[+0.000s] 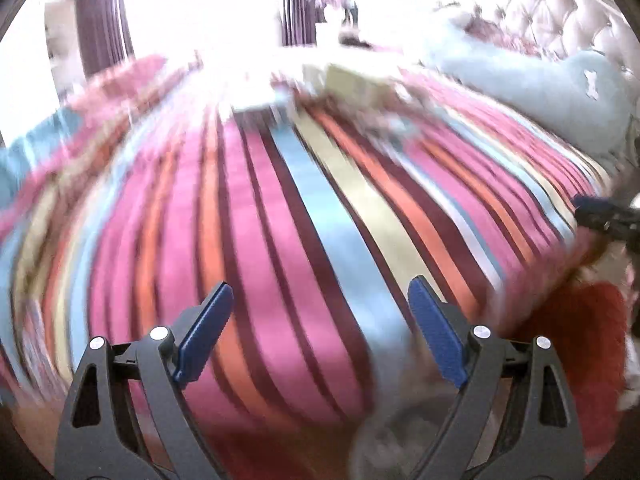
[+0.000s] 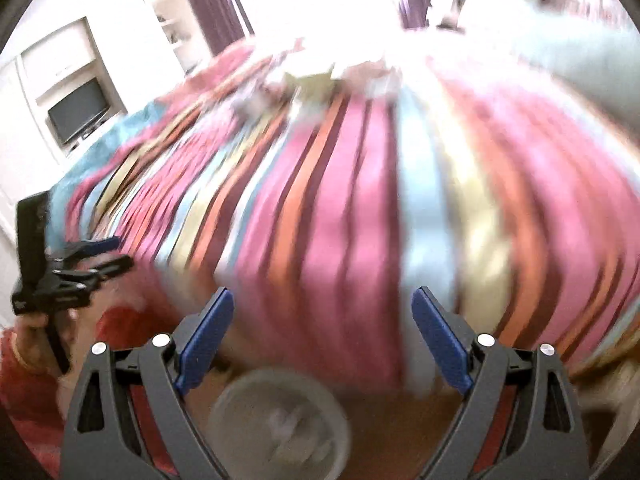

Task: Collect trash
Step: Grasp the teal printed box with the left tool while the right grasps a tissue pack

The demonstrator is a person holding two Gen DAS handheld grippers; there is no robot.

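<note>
Left gripper (image 1: 320, 304): jaws wide apart, nothing between the blue pads; it hangs above the striped bedspread.
Right gripper (image 2: 323, 308): jaws equally wide, nothing held; also above the bedspread.
Each other's view: the right gripper shows at the right edge of the left view; the left one shows at the left edge of the right view, held by a hand (image 2: 38, 326) with a red sleeve (image 2: 120, 328).
Trash (image 1: 352, 86): pale, crumpled scraps, paper or card by the look, lying scattered at the far side of the bed, well apart from both grippers; blur hides any detail.
Bed (image 1: 280, 216): covered in pink, orange, maroon, cream and pale blue stripes; a pale blue bolster (image 1: 540, 88) lies along the tufted headboard (image 1: 560, 12).
Room: purple curtains (image 1: 100, 16) beside a glaring bright window; white shelving with a dark TV (image 2: 78, 114).
Bin (image 2: 280, 424): a round pale container just below the right gripper, near the bed's edge; pale scraps seem to lie in it, too blurred to name.
</note>
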